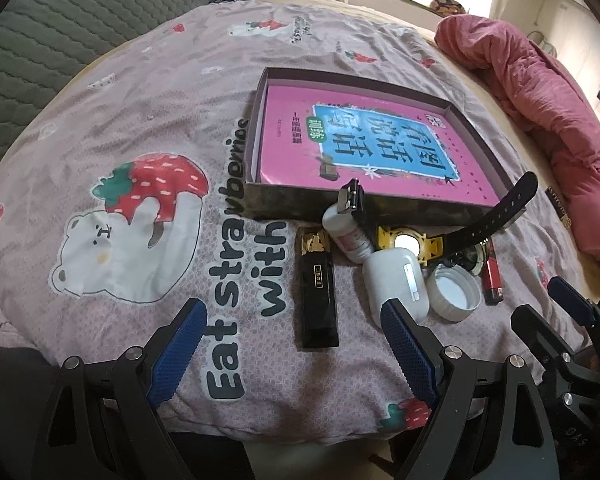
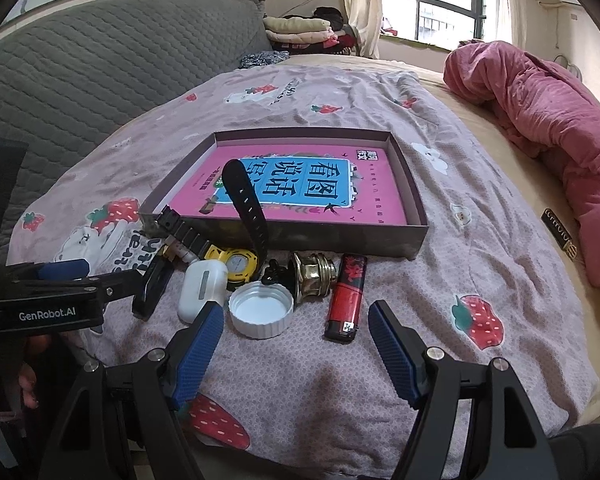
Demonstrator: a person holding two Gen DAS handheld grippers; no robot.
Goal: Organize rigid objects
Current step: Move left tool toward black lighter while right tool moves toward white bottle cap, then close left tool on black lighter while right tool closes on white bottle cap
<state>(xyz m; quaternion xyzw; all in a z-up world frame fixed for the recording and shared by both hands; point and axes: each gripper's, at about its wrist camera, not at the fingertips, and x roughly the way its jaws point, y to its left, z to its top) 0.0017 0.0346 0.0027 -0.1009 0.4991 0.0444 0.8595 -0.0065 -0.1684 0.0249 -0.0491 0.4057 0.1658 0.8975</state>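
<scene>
Left gripper: jaws spread, empty.
Right gripper: jaws spread, empty.
Box: one, holding one pink book.
Before box: one lighter, one white cap, one earbud case, one watch.

A pink book with a blue panel is seen in the far box. A red lighter, a white cap and a yellow watch are seen nearer, on pale pink bedding printed with strawberries.

A bed in strawberry-print sheet bears a shallow box, lighter, cap.
</scene>
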